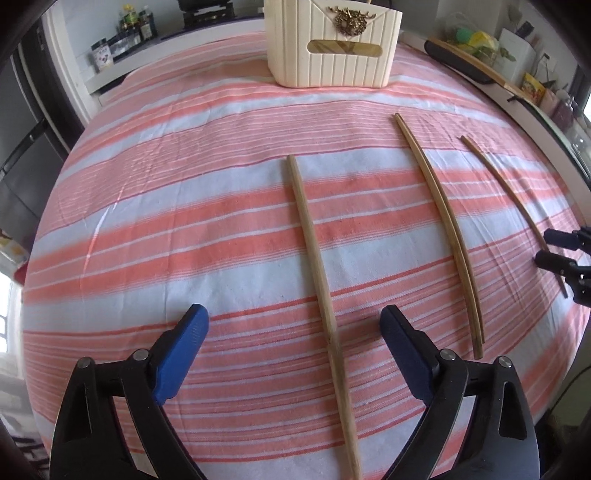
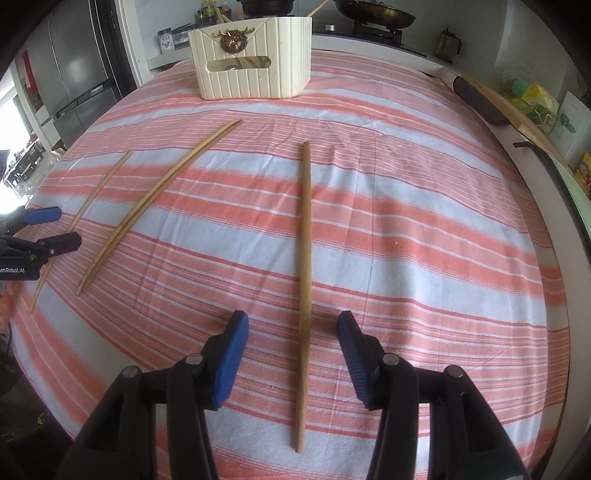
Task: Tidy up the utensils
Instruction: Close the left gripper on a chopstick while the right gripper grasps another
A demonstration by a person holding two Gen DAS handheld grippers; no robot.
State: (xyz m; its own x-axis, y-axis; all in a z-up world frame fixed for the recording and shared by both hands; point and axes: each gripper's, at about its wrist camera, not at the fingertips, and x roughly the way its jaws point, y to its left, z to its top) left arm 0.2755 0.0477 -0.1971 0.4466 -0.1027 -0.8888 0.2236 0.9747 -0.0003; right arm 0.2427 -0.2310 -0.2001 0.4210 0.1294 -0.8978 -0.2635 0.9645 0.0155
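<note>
Several wooden chopsticks lie lengthwise on a pink and white striped cloth point(image 1: 184, 229). In the left wrist view one chopstick point(image 1: 317, 280) runs between the fingers of my open left gripper point(image 1: 293, 319); a touching pair point(image 1: 443, 229) and a single one point(image 1: 513, 206) lie to its right. My right gripper point(image 1: 543, 247) shows at the right edge, open around that single one. In the right wrist view my right gripper point(image 2: 293, 325) is open with that chopstick point(image 2: 304, 280) between its fingers. A cream holder box point(image 1: 332, 40) stands at the far edge; it also shows in the right wrist view point(image 2: 251, 59).
A counter runs behind the table with bottles point(image 1: 133, 26) and a wok on a stove point(image 2: 373, 14). A fridge point(image 2: 74, 74) stands at the left. A dark tray and packets point(image 2: 517, 107) line the right side. The left gripper point(image 2: 55, 225) shows at the left edge.
</note>
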